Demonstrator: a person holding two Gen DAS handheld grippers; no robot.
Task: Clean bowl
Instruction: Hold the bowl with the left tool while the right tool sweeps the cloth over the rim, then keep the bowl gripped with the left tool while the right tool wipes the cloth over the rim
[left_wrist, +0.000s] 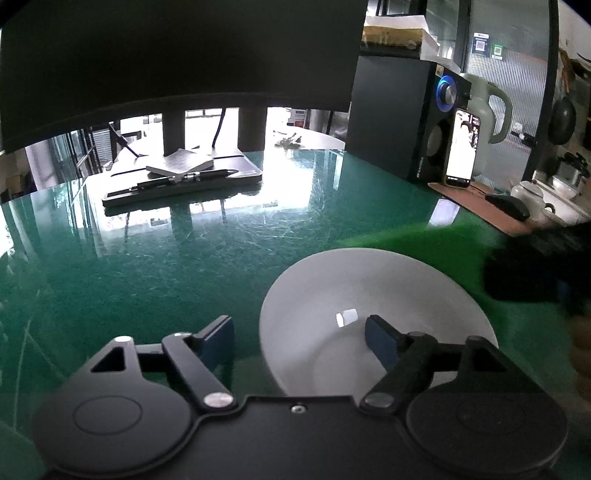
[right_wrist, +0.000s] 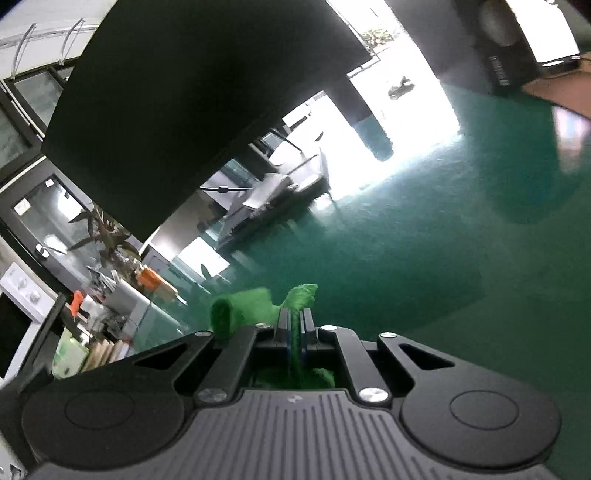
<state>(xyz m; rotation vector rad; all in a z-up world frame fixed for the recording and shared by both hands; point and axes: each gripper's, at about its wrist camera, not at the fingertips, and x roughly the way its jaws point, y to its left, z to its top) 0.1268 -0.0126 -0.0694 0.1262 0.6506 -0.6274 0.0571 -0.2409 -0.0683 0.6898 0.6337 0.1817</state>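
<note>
Left gripper (left_wrist: 300, 341) gapes around the bowl's (left_wrist: 376, 291) nine-o'clock rim, gripping nothing, right gripper (right_wrist: 295, 325) pinches the green cloth (right_wrist: 258, 306): wiping could skid that unheld bowl.

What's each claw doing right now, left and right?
Left claw: open, straddling the white bowl rim, not gripping.
Right claw: shut on the green cloth.

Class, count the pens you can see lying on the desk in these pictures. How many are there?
2. Both pens lie end to end on the dark tray under the monitor, one left, one right. Others may be hidden.
</note>
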